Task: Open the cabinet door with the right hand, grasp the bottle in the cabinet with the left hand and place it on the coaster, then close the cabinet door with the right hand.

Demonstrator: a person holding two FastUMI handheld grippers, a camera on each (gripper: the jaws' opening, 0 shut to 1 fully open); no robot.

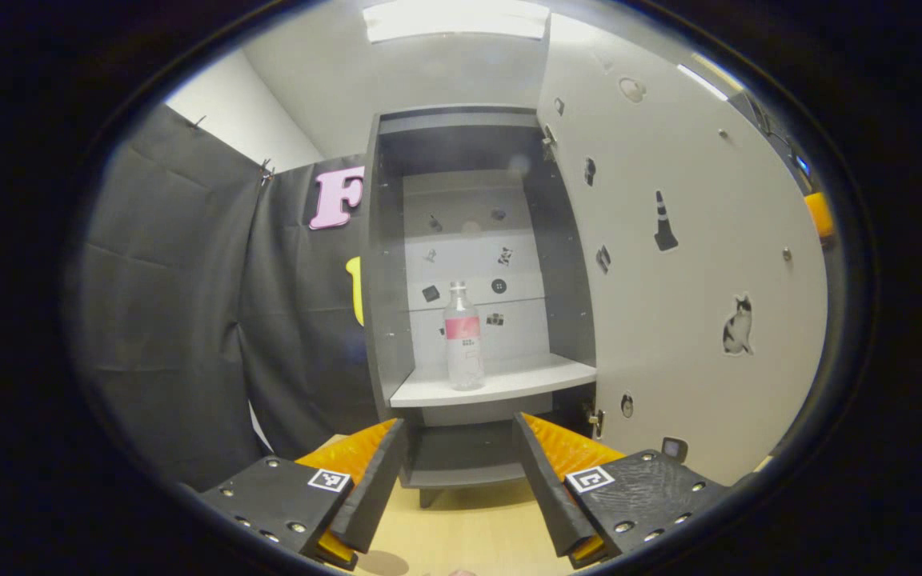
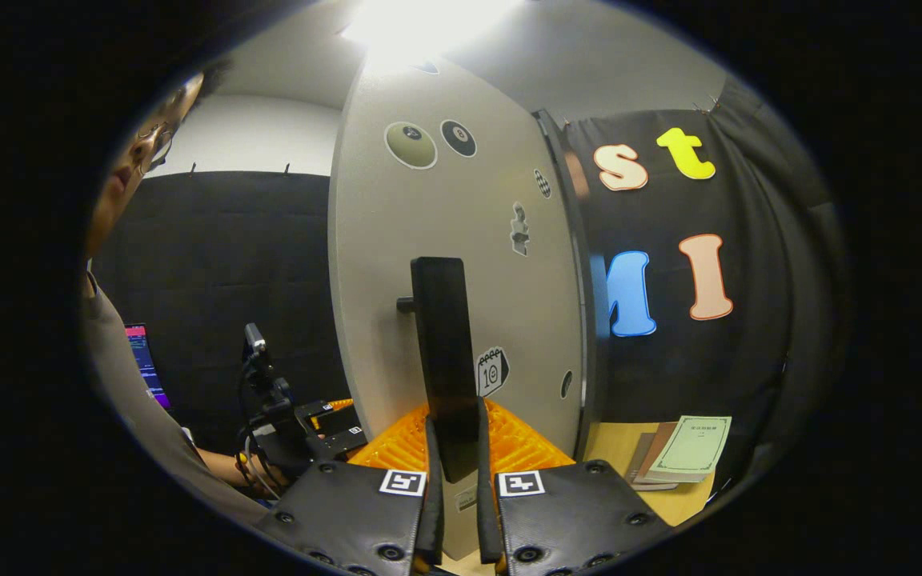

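In the left gripper view a clear bottle (image 1: 463, 336) with a red label stands upright on the pale shelf (image 1: 509, 382) inside the grey cabinet (image 1: 385, 264). The cabinet door (image 1: 685, 264) is swung open to the right, stickers on its inner face. My left gripper (image 1: 459, 468) is open, low in front of the cabinet and well short of the bottle. In the right gripper view my right gripper (image 2: 453, 456) is shut on the door's dark vertical handle (image 2: 441, 344), with the door's outer face (image 2: 461, 264) just behind it. The left gripper (image 2: 309, 432) appears there too, held in a hand lower left.
A lower cabinet shelf (image 1: 461, 472) sits below the bottle's shelf. The wooden tabletop (image 1: 469, 528) runs under the cabinet. Several thin books (image 2: 681, 456) lie on the table right of the door. A person (image 2: 133, 336) stands at the left, beside a lit screen (image 2: 145, 360).
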